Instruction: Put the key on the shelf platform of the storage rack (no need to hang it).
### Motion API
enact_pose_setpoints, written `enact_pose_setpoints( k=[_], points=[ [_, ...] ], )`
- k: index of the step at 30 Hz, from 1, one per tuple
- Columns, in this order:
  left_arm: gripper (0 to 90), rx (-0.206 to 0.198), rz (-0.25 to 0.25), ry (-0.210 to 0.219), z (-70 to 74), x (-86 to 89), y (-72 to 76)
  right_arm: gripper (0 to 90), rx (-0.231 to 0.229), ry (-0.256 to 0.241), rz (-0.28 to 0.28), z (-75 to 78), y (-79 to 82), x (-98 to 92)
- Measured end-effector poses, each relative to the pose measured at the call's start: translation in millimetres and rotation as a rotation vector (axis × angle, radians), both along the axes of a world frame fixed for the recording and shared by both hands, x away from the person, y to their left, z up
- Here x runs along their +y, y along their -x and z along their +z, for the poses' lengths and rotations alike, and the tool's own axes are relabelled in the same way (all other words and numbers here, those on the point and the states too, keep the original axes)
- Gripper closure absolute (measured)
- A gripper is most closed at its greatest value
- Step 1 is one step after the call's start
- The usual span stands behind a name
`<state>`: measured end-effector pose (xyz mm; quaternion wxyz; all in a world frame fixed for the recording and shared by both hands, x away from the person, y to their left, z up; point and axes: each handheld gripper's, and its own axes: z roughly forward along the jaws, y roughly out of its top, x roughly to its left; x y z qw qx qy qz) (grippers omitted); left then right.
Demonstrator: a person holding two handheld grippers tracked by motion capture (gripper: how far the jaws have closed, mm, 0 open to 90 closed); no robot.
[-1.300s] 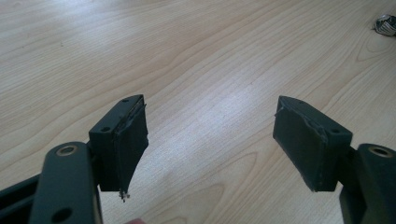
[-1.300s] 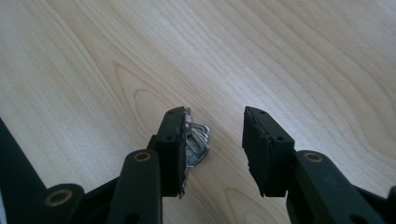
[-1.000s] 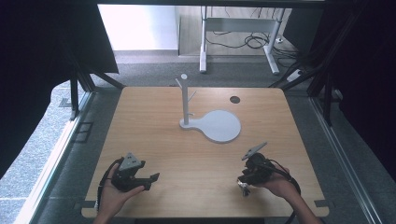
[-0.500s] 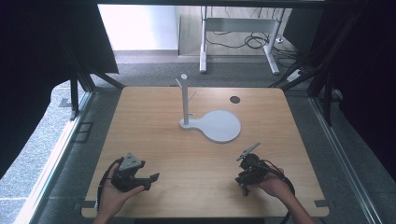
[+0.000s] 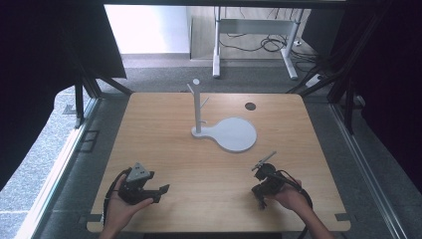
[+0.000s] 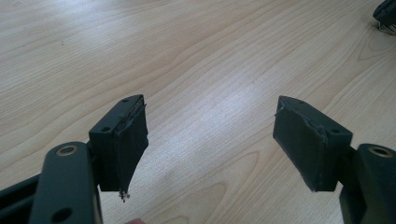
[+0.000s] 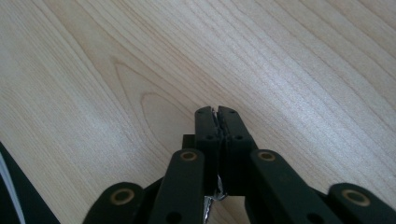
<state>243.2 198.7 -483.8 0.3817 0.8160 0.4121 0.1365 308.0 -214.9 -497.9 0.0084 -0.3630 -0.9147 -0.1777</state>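
Drawn back toward the near edge since the earlier frames, the right gripper (image 5: 264, 185) now sits low at the near right of the bench (image 5: 164, 129), its fingers (image 7: 207, 125) pressed together on nothing. At near left, the left gripper (image 5: 161, 191) points right, fingers (image 6: 122, 140) spread wide and empty. A white stand (image 5: 197, 107) rises upright mid-bench from a round flat base (image 5: 236, 134) lying to its right.

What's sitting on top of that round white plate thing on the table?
Nothing lies on the round white base. At its left end a white post with short pegs stands upright. The wooden table under the base is covered, so that part can't be seen.
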Motion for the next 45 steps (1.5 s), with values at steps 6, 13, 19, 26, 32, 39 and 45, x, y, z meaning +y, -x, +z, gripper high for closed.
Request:
enact_pose_setpoints(
  k=[6,13,19,26,32,39,45],
  points=[
    [26.5,-0.001,0.002,-0.001,0.9,1.0,0.3,88.7,-0.007,0.012,0.005,0.7,1.4,-0.7],
    [26.4,0.0,0.003,0.004,0.7,1.3,0.0,88.9,-0.027,0.009,0.017,14.5,4.9,-4.2],
    [26.4,0.0,0.001,0.004,0.8,0.5,0.2,89.0,-0.041,-0.008,0.023,33.1,6.5,-11.6],
    [26.4,0.002,0.001,0.005,0.5,-0.1,0.1,89.0,-0.071,-0.016,0.019,52.5,7.7,-19.3],
    [26.4,0.001,0.002,0.006,1.3,1.3,0.2,89.0,-0.088,-0.02,0.011,63.0,4.9,-21.0],
    [26.4,0.001,0.002,0.006,1.2,1.7,0.1,89.0,-0.102,-0.021,0.018,72.6,1.6,-17.8],
    [26.4,0.002,0.004,0.005,0.9,2.2,-0.2,89.0,-0.112,-0.024,0.019,80.0,-1.8,-16.9]
  ],
)
